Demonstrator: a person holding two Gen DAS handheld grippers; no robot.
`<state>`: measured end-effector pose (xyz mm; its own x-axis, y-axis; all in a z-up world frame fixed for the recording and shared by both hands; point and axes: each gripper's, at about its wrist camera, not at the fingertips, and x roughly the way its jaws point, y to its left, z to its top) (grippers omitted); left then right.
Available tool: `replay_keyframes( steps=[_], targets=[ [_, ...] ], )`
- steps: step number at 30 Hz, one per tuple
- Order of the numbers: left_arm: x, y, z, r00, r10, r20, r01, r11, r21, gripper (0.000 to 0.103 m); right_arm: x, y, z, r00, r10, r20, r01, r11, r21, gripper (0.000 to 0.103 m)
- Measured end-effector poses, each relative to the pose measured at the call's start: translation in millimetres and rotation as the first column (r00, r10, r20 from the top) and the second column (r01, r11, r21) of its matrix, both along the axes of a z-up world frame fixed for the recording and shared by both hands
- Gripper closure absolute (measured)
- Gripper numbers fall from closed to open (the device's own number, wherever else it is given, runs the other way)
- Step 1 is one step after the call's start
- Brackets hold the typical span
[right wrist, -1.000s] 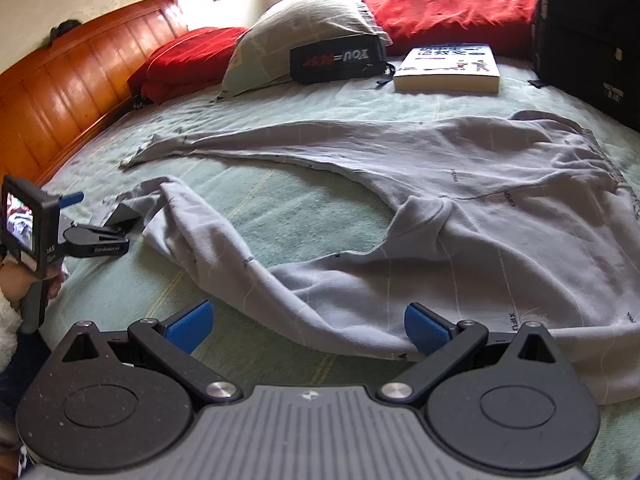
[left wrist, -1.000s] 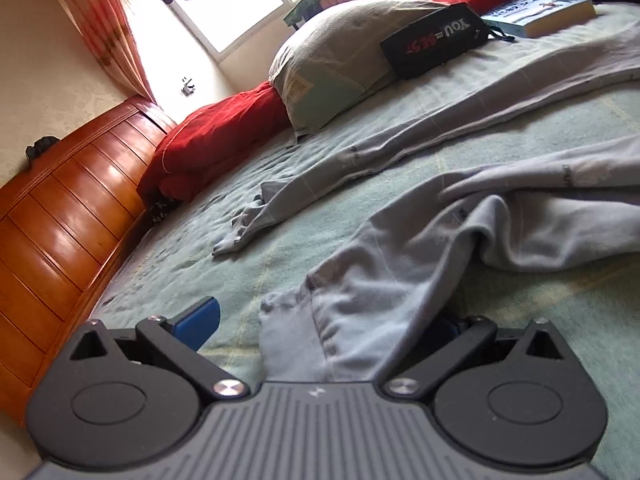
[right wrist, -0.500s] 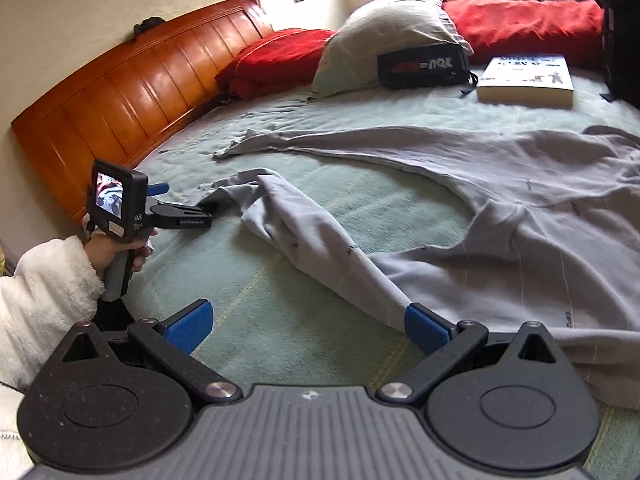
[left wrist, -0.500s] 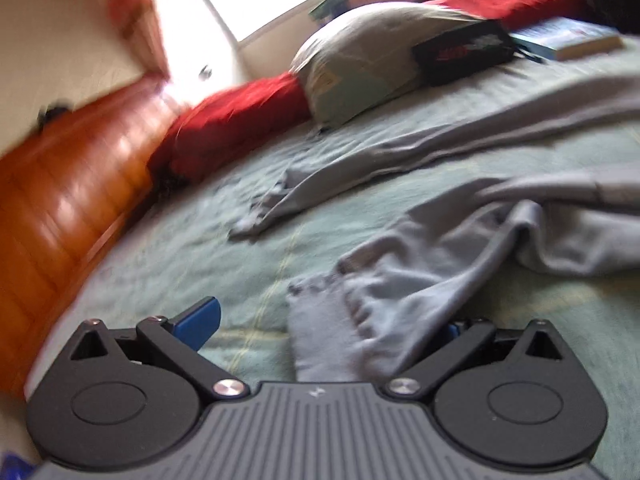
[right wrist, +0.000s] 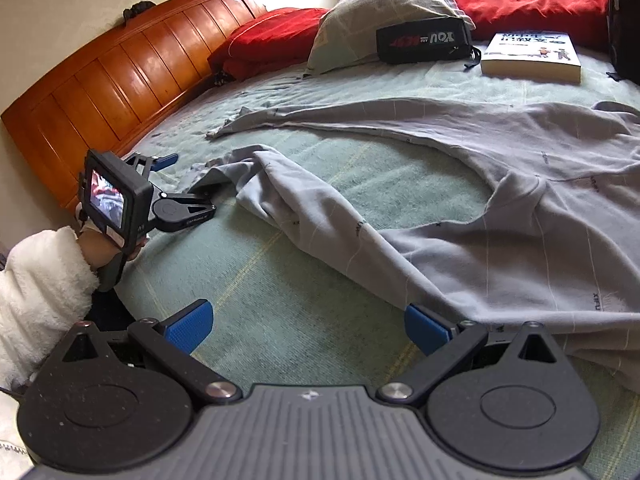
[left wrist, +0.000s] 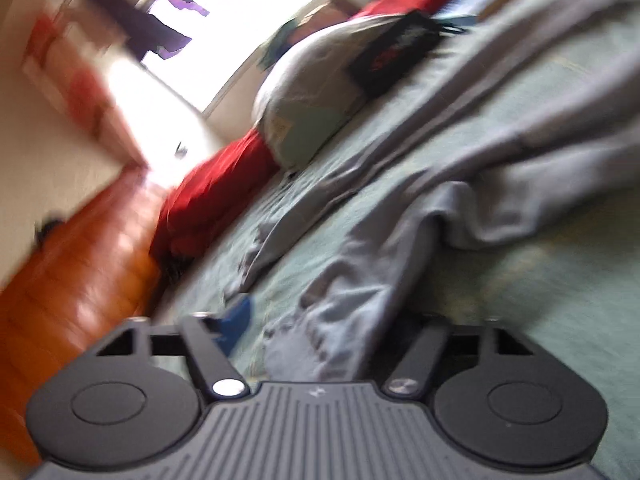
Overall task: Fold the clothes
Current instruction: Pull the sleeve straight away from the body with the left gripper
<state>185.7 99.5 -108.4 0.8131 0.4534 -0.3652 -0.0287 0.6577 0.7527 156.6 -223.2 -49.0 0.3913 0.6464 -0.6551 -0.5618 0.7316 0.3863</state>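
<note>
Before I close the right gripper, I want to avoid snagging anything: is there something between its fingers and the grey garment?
Nothing visible. The right gripper is open over bare green bedspread, with the grey garment lying against its right finger. The book and black pouch sit far off by the pillows.

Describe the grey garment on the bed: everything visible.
The garment is pale grey, soft knit with thin light lines and small dark printed marks. It lies spread but wrinkled on the green bedspread. One long part stretches flat toward the headboard; the nearer one is bunched, its end between the open left tongs. The right tongs, open, sit at its near edge; contact unclear.
</note>
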Motion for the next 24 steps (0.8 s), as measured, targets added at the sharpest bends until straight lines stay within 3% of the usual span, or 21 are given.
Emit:
replay_keyframes(
  steps=[3, 5, 8, 9, 12, 14, 15, 21, 24],
  targets=[
    [-1, -13, -2, 0.996, -0.066, -0.060, 0.073, 0.989, 0.128, 0.050, 1, -1, 1, 1.000, -0.002, 0.001, 0.002, 1.000, 0.005, 0.000],
    [-2, -15, 1, 0.985, -0.130, -0.111, 0.153, 0.961, 0.231, 0.042, 0, -1, 3, 1.000, -0.002, 0.005, 0.001, 1.000, 0.008, 0.000],
    [-5, -15, 0, 0.963, -0.179, -0.201, 0.240, 0.911, 0.336, 0.042, 1, -2, 3, 1.000, -0.001, 0.006, 0.001, 1.000, 0.014, 0.000],
    [-6, -14, -2, 0.952, -0.196, -0.235, 0.271, 0.898, 0.348, 0.043, 1, -2, 3, 1.000, -0.001, 0.004, 0.001, 1.000, 0.017, 0.000],
    [-3, -12, -13, 0.926, -0.226, -0.302, 0.331, 0.871, 0.364, 0.059, 2, 0, 1, 1.000, 0.001, -0.001, -0.001, 1.000, 0.022, 0.000],
    [2, -12, -17, 0.926, -0.221, -0.305, 0.326, 0.875, 0.357, 0.094, 2, 1, 0, 1.000, 0.003, -0.006, -0.002, 1.000, 0.026, 0.000],
    [4, -12, -19, 0.926, -0.218, -0.307, 0.324, 0.878, 0.353, 0.103, 2, 2, 0, 1.000, 0.004, -0.007, -0.003, 1.000, 0.028, 0.000],
    [18, -12, -30, 0.926, -0.202, -0.318, 0.308, 0.892, 0.330, 0.103, -2, 11, 9, 0.999, 0.047, 0.009, -0.047, 0.998, 0.031, 0.000],
    [12, -10, -21, 0.943, -0.205, -0.263, 0.293, 0.887, 0.357, 0.103, -3, 17, 13, 0.998, 0.067, 0.020, -0.067, 0.997, 0.025, 0.000]
  ],
)
